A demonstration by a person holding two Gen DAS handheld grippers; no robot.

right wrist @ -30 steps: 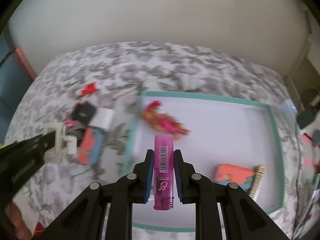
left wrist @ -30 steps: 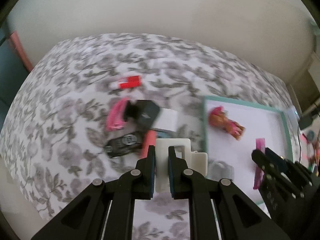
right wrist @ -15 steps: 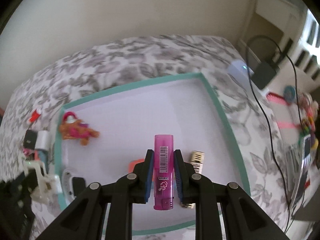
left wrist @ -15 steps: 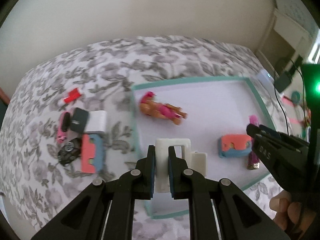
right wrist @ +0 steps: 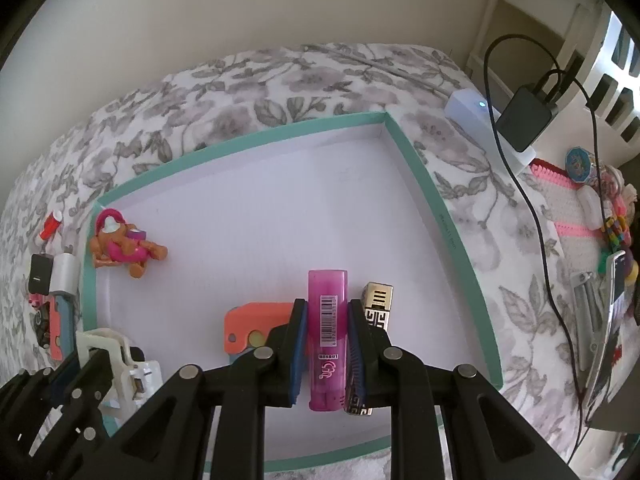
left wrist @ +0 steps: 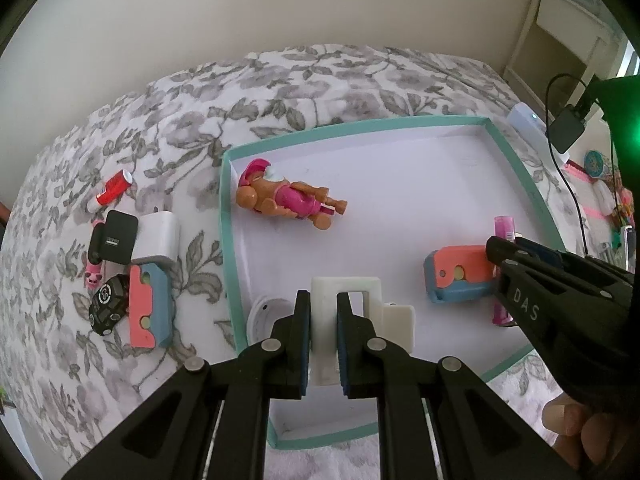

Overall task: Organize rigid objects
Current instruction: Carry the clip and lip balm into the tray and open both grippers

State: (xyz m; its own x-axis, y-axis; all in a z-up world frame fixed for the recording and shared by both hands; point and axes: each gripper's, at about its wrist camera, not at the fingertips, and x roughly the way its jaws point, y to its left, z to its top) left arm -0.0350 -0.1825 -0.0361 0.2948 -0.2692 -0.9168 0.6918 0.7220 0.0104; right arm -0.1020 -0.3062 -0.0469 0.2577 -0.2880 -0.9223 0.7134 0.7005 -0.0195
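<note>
A white tray with a teal rim (left wrist: 228, 216) (right wrist: 436, 216) lies on the floral bedspread. My left gripper (left wrist: 323, 312) is shut on a white plastic bracket (left wrist: 344, 288), held above the tray's near left part. My right gripper (right wrist: 327, 320) is shut on a pink lighter (right wrist: 327, 300), held over the tray beside a gold-patterned lighter (right wrist: 378, 300). In the tray lie an orange and pink toy figure (left wrist: 288, 200) (right wrist: 124, 246) and a coral and blue block (left wrist: 456, 274) (right wrist: 256, 322). The right gripper and pink lighter (left wrist: 504, 228) show at the right of the left wrist view.
On the bedspread left of the tray lie a red tube (left wrist: 114, 188), a black box (left wrist: 118, 236), a silver box (left wrist: 158, 238), a second coral and blue block (left wrist: 148, 306), a black round toy (left wrist: 108, 308). A white round item (left wrist: 268, 312) sits inside the tray's left wall. A charger, cable (right wrist: 524, 116) and trinkets lie right.
Both grippers have swung right from the loose pile to over the tray and sunk a little, rolling as they went. Each still holds its object.
</note>
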